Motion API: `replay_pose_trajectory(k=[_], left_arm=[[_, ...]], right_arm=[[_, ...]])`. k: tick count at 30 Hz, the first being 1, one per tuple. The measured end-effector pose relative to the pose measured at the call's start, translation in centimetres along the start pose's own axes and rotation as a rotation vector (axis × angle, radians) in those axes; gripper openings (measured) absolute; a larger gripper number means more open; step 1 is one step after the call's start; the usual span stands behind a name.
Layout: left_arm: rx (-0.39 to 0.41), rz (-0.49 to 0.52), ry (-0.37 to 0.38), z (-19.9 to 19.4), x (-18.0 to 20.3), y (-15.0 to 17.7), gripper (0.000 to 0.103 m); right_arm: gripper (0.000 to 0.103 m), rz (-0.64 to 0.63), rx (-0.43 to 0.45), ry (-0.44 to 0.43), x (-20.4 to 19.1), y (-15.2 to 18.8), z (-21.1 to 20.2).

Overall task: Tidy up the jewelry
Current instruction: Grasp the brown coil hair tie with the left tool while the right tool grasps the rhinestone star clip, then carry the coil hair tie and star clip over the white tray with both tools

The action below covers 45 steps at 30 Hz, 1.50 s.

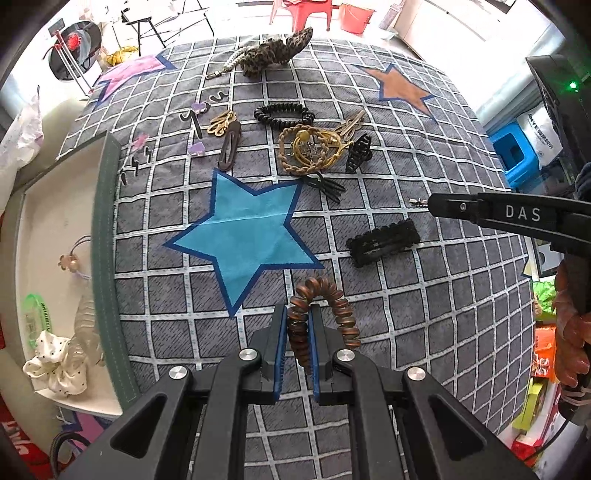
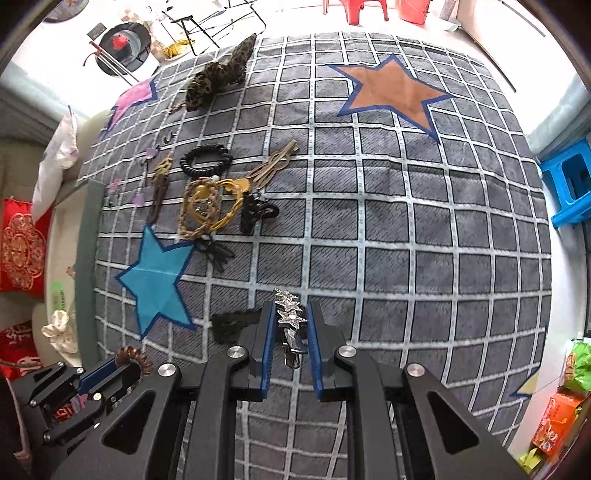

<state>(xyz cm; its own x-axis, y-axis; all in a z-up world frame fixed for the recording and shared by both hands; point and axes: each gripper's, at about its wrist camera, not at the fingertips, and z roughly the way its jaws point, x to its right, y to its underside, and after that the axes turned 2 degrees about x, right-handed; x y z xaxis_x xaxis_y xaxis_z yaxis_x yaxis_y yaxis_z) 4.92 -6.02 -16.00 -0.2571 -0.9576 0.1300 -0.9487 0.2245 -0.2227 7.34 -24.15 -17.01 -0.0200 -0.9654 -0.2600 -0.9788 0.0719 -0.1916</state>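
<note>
I have a brown spiral hair tie pinched in my left gripper, its free loop arching to the right. My right gripper clamps a silver star-studded clip lengthwise. More hair accessories lie heaped beyond the blue star, a black lace clip apart.

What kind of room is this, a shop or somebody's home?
Probably a home. The hair things lie on a soft checked star blanket, maybe a bed; a red embroidered cushion sits beside it, and plastic stools stand on the floor beyond.
</note>
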Motion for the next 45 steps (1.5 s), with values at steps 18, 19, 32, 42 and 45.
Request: replay_pose_trajectory(k=[18,19,32,42,45], left_arm=[[0.064,-0.047,-0.005,-4.9,-4.8,2.7,0.013],[0.068,-0.055,-0.006,-5.1,-5.3,2.9,0.013],[0.122,-0.177,-0.042,-7.8,-12.8,4.8,0.013],[0.170,-0.266,-0.094,-8.9,-19.1,4.9,0.013],[0.183,-0.296,-0.115,-8.8,-21.3,4.5,0.013]], right_arm=[[0.018,-0.051,-0.009,-0.040,-6.5,1.7,-2.4],[0.018,-0.061,-0.009,-0.043,-7.1,1.7,-2.4],[0.018,-0.220,-0.006,-0.094,-17.1,0.9,-2.3],[0.018,-0.351,0.004,-0.142,-25.7,-1.1,-1.2],[0.018,-0.375,0.004,-0.157,-27.8,-2.0,-0.5]])
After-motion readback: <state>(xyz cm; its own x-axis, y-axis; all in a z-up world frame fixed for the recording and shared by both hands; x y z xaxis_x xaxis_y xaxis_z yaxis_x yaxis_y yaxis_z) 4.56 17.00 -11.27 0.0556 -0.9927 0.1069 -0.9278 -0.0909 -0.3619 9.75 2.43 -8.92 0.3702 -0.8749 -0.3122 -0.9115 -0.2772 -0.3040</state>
